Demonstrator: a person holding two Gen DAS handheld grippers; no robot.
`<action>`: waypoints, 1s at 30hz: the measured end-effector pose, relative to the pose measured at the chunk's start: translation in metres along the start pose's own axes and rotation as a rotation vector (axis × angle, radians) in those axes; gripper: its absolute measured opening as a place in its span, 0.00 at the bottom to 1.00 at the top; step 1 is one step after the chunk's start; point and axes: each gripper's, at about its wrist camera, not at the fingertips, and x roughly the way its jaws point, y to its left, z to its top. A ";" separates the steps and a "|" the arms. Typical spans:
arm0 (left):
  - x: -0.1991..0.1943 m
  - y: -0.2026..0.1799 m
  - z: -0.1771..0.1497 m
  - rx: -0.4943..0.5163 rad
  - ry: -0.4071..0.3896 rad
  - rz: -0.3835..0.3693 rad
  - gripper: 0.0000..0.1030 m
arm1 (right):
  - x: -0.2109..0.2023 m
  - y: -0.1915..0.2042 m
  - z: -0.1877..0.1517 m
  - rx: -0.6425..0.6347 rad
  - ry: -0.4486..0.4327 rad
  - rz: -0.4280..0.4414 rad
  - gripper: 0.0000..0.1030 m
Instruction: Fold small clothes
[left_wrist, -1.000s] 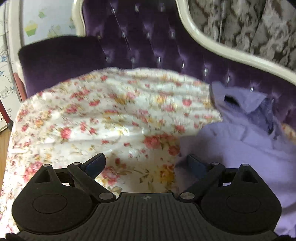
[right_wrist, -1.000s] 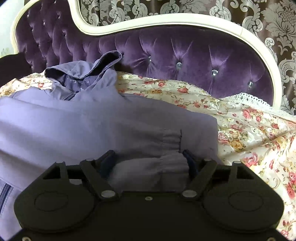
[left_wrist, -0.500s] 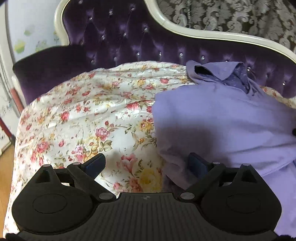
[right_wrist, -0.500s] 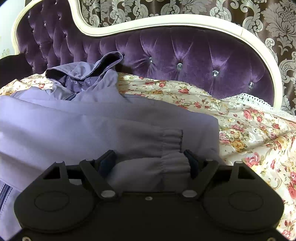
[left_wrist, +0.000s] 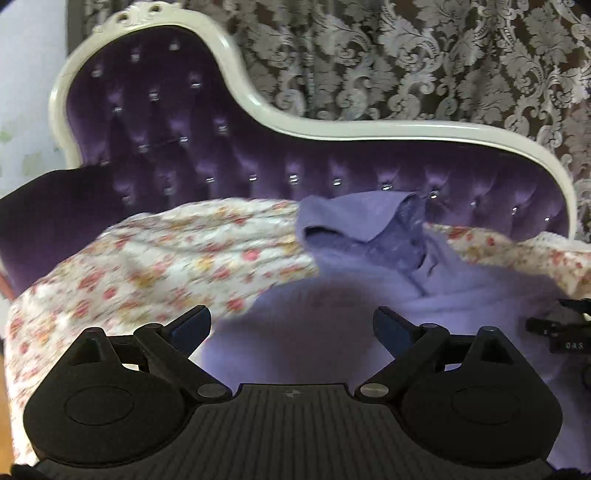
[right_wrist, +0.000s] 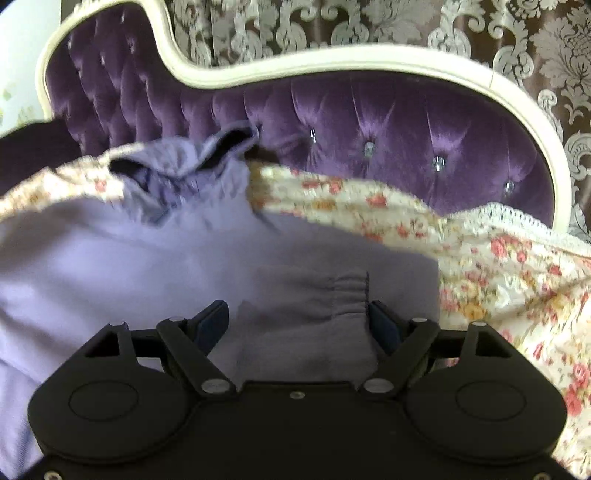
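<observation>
Lilac jacket (right_wrist: 155, 258) lies spread on the floral cover (left_wrist: 147, 266) of a purple tufted sofa (right_wrist: 388, 122), hood (left_wrist: 362, 221) bunched at the far end against the backrest. Right tool (right_wrist: 297, 321): fingers spread wide, straddling the elastic sleeve cuff (right_wrist: 347, 291) that lies folded across the jacket body; cuff sits between the fingers, right-hand finger (right_wrist: 382, 325) just beside the cuff's stitched edge, left-hand one apart from the cloth fold. No pinch visible; cloth looks slack under the tool. Left tool (left_wrist: 291, 326): fingers likewise spread, nothing between them but the jacket's near-left portion lying below; picture is motion-blurred, contact with the cloth cannot be told. From the left tool, the jacket body extends ahead and to the right; bare floral cover is to the left. The right tool's black housing (left_wrist: 561, 332) shows at the right edge of the left view, so the two tools sit side by side over the near half. Jacket's long axis runs away from both tools, hem near, hood far. Judgement: sleeves appear tucked in; the coming fold likely turns on the near hem, directly under and ahead of both tools, roughly equally reachable, the right one already over cloth.
</observation>
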 end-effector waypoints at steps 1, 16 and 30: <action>0.009 -0.005 0.005 -0.004 0.007 -0.007 0.93 | -0.001 0.000 0.006 0.003 -0.007 0.009 0.81; 0.148 -0.016 -0.006 -0.065 0.262 0.021 0.94 | 0.055 0.028 0.101 -0.050 0.052 0.095 0.81; 0.149 -0.005 -0.014 -0.111 0.223 0.009 0.96 | 0.090 0.058 0.118 -0.085 -0.003 0.111 0.85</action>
